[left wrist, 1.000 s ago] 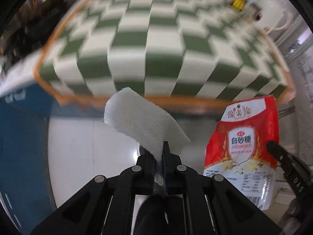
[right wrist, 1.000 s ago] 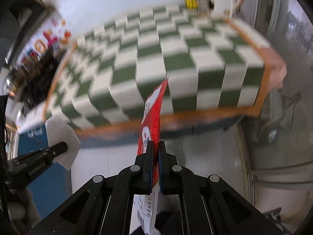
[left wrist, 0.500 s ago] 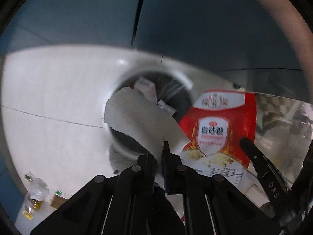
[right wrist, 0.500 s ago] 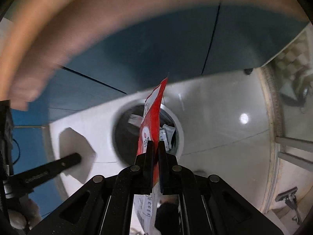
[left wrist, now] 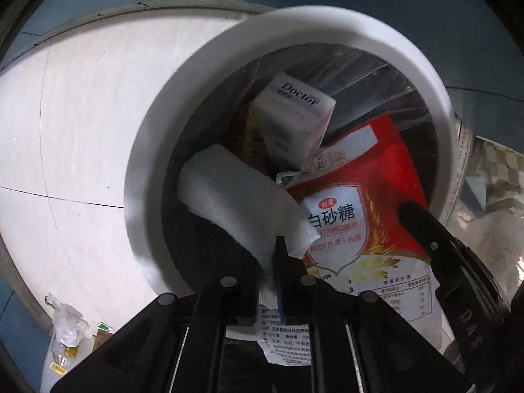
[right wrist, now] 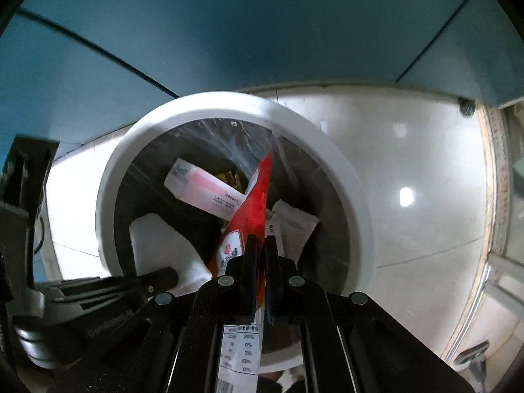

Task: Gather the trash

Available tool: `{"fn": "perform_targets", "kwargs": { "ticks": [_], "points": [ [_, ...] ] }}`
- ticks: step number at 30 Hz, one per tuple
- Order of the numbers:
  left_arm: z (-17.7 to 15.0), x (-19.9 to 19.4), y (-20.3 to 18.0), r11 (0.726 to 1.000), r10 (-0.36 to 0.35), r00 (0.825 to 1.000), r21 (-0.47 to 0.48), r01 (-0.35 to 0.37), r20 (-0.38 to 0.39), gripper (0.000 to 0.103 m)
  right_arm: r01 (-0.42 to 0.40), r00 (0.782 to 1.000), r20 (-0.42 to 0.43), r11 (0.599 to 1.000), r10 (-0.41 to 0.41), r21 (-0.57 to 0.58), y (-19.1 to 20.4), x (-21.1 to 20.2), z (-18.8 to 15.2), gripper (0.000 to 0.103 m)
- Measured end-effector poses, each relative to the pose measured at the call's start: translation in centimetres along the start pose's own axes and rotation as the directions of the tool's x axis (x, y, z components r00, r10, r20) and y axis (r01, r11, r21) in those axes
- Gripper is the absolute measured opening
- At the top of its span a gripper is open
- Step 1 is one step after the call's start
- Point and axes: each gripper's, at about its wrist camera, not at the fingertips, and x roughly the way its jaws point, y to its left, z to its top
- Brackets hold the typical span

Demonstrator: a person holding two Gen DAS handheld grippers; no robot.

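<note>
My left gripper (left wrist: 270, 249) is shut on a white paper towel (left wrist: 235, 196) and holds it over the mouth of a round white trash bin (left wrist: 154, 150). My right gripper (right wrist: 258, 245) is shut on a red and white sugar bag (right wrist: 252, 216), seen edge-on, above the same bin (right wrist: 111, 170). The bag (left wrist: 357, 216) and a right fingertip (left wrist: 422, 226) show in the left wrist view. The left gripper's finger (right wrist: 157, 278) and the towel (right wrist: 154, 245) show at lower left of the right wrist view. The bin holds a white "Doctor" box (left wrist: 294, 114) and other packaging.
The bin has a clear liner and stands on a pale tiled floor (left wrist: 72, 124) against a blue wall (right wrist: 229, 26). A crumpled plastic bottle (left wrist: 65, 330) and small scraps lie on the floor at lower left of the left wrist view.
Both grippers have come down close over the bin mouth with the towel and the bag still held. A second ago they faced a green checkered tabletop.
</note>
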Motion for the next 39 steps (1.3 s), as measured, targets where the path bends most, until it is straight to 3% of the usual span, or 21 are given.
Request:
{"fn": "perform_targets", "kwargs": {
  "ticks": [3,4,5,6,7,9,11,13,15,21,28,33,39],
  "points": [
    [-0.3,-1.8,-0.3,1.000,0.007,1.000,-0.009,-0.006,0.027,0.015,-0.050,0.998,-0.040,0.998,0.051,0.040,-0.8,-0.3,0.5,0.013],
    [-0.5,-2.5,-0.4,1.000,0.011,0.999,-0.010,-0.011,0.041,0.030,-0.055,0.998,-0.039,0.998,0.057,0.044,-1.0,-0.7,0.7,0.023],
    [-0.9,-3.4,-0.6,1.000,0.016,0.998,-0.013,-0.015,0.059,0.058,-0.058,0.998,-0.036,0.997,0.060,0.047,-1.2,-1.3,0.7,0.033],
    [-1.2,-4.0,-0.7,1.000,0.025,0.997,-0.016,-0.024,0.077,0.072,-0.053,0.998,-0.022,0.998,0.054,0.045,-1.5,-2.4,0.7,0.052],
    [-1.6,-4.7,-0.8,0.999,0.036,0.994,-0.019,-0.034,0.099,0.088,-0.036,0.999,-0.007,0.999,0.036,0.038,-1.6,-3.2,0.7,0.063],
    [-2.6,-6.1,-1.1,0.999,0.051,0.991,-0.026,-0.048,0.120,0.090,-0.010,1.000,0.012,1.000,0.010,0.019,-2.0,-5.0,0.5,0.068],
    [-4.1,-7.5,-1.4,0.997,0.074,0.989,-0.038,-0.070,0.127,0.099,0.032,0.999,0.027,0.999,-0.031,-0.003,-2.3,-7.0,0.0,0.080],
    [-5.2,-8.1,-1.4,0.994,0.108,0.983,-0.037,-0.104,0.146,0.100,0.060,0.997,0.039,0.998,-0.059,-0.020,-2.7,-8.8,-0.7,0.095],
    [-6.9,-9.9,-1.9,0.990,0.143,0.975,-0.041,-0.138,0.170,0.100,0.095,0.995,0.041,0.995,-0.093,-0.041,-2.9,-10.8,-1.7,0.103],
    [-13.6,-18.0,-3.1,0.982,0.191,0.945,-0.044,-0.186,0.265,0.100,0.112,0.992,0.061,0.989,-0.106,-0.093,-2.9,-18.5,-5.1,0.103],
    [-22.8,-31.1,-6.3,0.983,0.179,0.899,-0.038,-0.179,0.401,0.100,0.087,0.987,0.144,0.989,-0.069,-0.124,-1.7,-33.7,-9.7,0.103],
    [-29.2,-40.2,-8.6,0.989,0.131,0.860,0.000,-0.151,0.493,0.100,0.060,0.979,0.203,0.985,-0.027,-0.160,-0.3,-45.1,-13.1,0.103],
    [-35.4,-48.4,-11.0,0.993,0.038,0.833,0.075,-0.095,0.552,0.100,-0.026,0.971,0.231,0.984,0.067,-0.176,0.6,-58.5,-17.4,0.103]
  ]
}}
